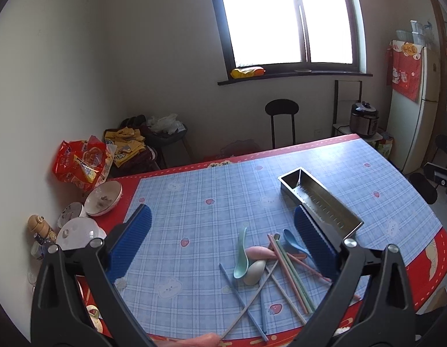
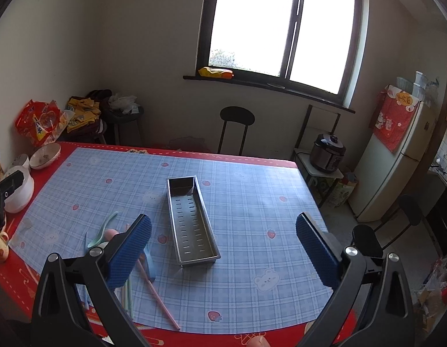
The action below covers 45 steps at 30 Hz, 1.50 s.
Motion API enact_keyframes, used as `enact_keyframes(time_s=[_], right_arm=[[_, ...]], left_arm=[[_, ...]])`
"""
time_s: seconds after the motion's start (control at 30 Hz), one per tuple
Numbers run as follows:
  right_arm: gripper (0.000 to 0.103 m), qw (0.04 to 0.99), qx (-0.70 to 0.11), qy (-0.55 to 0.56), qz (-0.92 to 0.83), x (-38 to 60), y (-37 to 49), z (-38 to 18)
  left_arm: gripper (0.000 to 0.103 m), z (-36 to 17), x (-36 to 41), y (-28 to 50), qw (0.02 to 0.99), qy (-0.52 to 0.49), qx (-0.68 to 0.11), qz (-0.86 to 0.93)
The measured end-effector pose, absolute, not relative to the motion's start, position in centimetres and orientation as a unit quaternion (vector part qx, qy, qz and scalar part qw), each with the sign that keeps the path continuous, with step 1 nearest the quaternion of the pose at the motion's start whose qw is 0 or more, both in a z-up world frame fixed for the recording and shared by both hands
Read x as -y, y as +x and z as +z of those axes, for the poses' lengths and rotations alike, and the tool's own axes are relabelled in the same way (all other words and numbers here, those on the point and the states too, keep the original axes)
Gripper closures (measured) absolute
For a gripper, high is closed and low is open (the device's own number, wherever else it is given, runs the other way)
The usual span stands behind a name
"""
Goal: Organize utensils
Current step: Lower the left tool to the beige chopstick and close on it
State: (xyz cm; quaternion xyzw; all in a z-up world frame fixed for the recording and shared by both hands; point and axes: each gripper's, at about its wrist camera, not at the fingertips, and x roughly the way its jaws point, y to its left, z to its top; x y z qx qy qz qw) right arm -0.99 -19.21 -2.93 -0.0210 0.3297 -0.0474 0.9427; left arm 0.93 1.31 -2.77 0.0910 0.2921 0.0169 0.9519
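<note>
Both my tongs are hanging apart and empty over the table, with the sorting not yet begun.

I am holding my left tongs (image 1: 223,237) wide apart above the heap: the green spoon (image 1: 241,256), pink spoon (image 1: 259,253) and white spoon (image 1: 255,271) are lying between the fingers, the chopsticks (image 1: 292,277) crossing just to their right, the blue spoon (image 1: 292,241) against my right finger. I am judging that one loose piece on top, gripped mid-handle, is the safest first pick, since the crossed sticks would drag each other. My right tongs (image 2: 223,248) are also spread and empty, the metal tray (image 2: 191,219) lying between them and the heap just outside the left finger. That finger is hiding most of the spoons, and I cannot count the chopsticks in the tangle.
</note>
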Motion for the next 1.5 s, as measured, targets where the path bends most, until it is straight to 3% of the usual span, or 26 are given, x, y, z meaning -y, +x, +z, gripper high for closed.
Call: enact_keyframes(time_s=[0.3, 0.4, 0.67, 0.8, 1.03, 1.1, 1.2, 1.4, 1.47, 1.5], right_arm=[[0.005, 0.921, -0.388, 0.017, 0.033, 17.7, 1.7, -10.8], [0.005, 0.912, -0.406, 0.026, 0.056, 17.0, 2.6, -12.9], [0.005, 0.888, -0.448, 0.025, 0.104, 15.1, 4.9, -17.8], [0.005, 0.869, -0.480, 0.005, 0.122, 13.9, 5.6, -20.2], [0.006, 0.835, -0.527, 0.014, 0.157, 12.6, 6.1, -23.6], [0.009, 0.827, -0.537, 0.020, 0.163, 12.4, 6.2, -24.5], [0.025, 0.817, -0.553, 0.019, 0.163, 12.1, 6.4, -25.4], [0.049, 0.812, -0.560, -0.010, 0.165, 11.6, 6.7, -26.7], [0.066, 0.806, -0.567, -0.016, 0.171, 11.4, 6.8, -27.2], [0.068, 0.802, -0.570, -0.018, 0.174, 11.4, 6.9, -27.4]], left_arm=[[0.008, -9.7, -5.7, 1.5, 0.925, 0.073, -0.364, 0.082], [0.019, -11.8, -6.4, 1.6, 0.913, 0.076, -0.393, 0.083], [0.019, -17.4, -8.1, 1.9, 0.884, 0.056, -0.459, 0.070], [0.019, -20.5, -8.5, 2.4, 0.862, 0.024, -0.503, 0.057], [0.029, -25.2, -9.2, 3.3, 0.836, -0.053, -0.547, -0.005], [0.030, -25.8, -8.6, 3.6, 0.834, -0.043, -0.549, -0.023], [0.033, -26.5, -7.2, 4.2, 0.832, -0.015, -0.552, -0.047], [0.050, -27.9, -5.6, 5.4, 0.825, 0.017, -0.560, -0.076], [0.059, -28.2, -5.1, 5.8, 0.823, 0.034, -0.561, -0.081], [0.060, -28.2, -4.8, 6.0, 0.822, 0.039, -0.561, -0.088]])
